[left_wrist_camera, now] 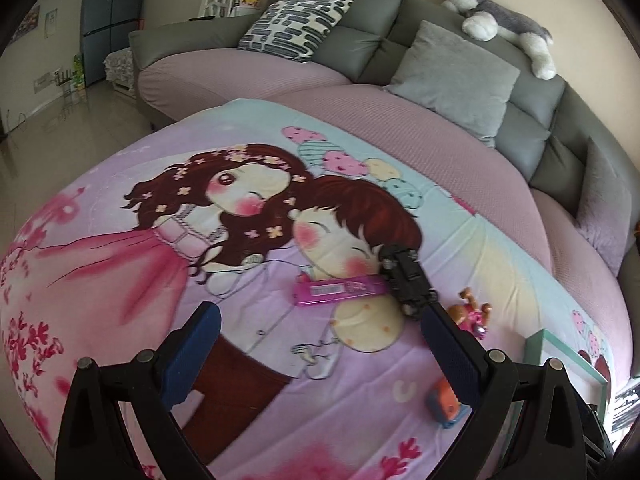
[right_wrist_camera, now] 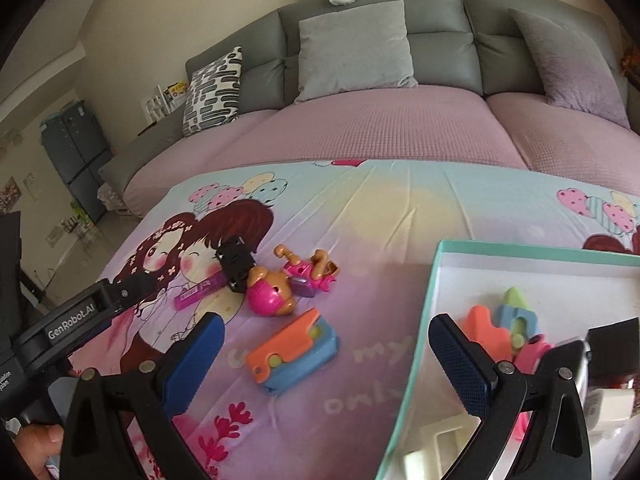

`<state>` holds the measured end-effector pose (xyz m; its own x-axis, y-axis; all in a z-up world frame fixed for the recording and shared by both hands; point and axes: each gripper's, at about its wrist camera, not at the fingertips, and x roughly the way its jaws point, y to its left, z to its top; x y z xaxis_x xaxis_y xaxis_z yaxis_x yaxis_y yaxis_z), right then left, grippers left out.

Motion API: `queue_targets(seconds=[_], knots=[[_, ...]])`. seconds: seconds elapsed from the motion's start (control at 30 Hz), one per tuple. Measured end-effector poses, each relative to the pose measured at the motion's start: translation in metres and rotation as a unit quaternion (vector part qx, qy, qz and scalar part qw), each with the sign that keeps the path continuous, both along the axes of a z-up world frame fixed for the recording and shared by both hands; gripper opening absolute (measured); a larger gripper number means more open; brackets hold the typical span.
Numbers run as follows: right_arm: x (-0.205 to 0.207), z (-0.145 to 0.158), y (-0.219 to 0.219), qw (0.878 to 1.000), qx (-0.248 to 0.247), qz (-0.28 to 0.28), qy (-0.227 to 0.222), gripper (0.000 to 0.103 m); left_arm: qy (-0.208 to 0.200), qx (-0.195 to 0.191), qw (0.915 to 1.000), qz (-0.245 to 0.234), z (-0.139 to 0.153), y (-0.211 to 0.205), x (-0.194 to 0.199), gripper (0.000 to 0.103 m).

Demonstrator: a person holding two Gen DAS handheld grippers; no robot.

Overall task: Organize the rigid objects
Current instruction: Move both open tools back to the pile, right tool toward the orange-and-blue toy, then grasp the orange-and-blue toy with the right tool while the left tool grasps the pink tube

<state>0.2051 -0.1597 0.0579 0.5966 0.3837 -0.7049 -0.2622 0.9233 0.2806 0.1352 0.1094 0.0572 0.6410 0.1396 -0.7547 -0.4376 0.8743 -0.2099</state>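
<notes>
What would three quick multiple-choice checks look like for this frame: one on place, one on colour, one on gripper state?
1. Where does the black toy car lie?
A. inside the box
B. on the printed blanket, at the end of the magenta bar
C. on the sofa cushion

2. What colour is the rim of the open box?
A. teal
B. red
C. black

3. How does the right gripper stand?
A. shut on the orange-and-blue toy
B. shut on nothing
C. open, holding nothing

Key: 1 B, the car sits on the blanket against the magenta bar in the left wrist view. 2 A, the box edge is teal around a white inside. 3 C, its blue pads are wide apart, with the orange-and-blue toy lying loose on the blanket beyond them.
</notes>
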Motion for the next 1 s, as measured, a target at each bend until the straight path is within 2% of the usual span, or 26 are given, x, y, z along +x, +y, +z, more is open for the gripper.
queue_targets(seconds=[0.13,0.37,0.63,0.83,1.0], knots=[[0.004,-0.009,0.012,1.000,0.002,0.011,0.017,0.103,0.013,-0.012,0.9998,0.005,-0.008,0.013,-0.002,0.100],[0.005,-0.016,0.035,0.999,-0.008,0.030,0.022,0.103,0.051,-0.004,0.9987,0.003,-0.027,0.022,0.002,0.100],[0.010,-0.038,0.049,0.997,-0.043,0.042,0.049,0.103,0.082,-0.017,0.9965,0.000,-0.046,0.027,0.005,0.100],[0.009,-0.046,0.056,0.994,-0.087,0.052,0.042,0.103,0.100,-0.022,0.9947,-0.008,-0.056,0.027,0.008,0.100],[0.007,-0.049,0.058,0.990,-0.118,0.057,0.046,0.096,0.100,-0.027,0.9946,-0.008,-0.057,0.029,0.008,0.100]])
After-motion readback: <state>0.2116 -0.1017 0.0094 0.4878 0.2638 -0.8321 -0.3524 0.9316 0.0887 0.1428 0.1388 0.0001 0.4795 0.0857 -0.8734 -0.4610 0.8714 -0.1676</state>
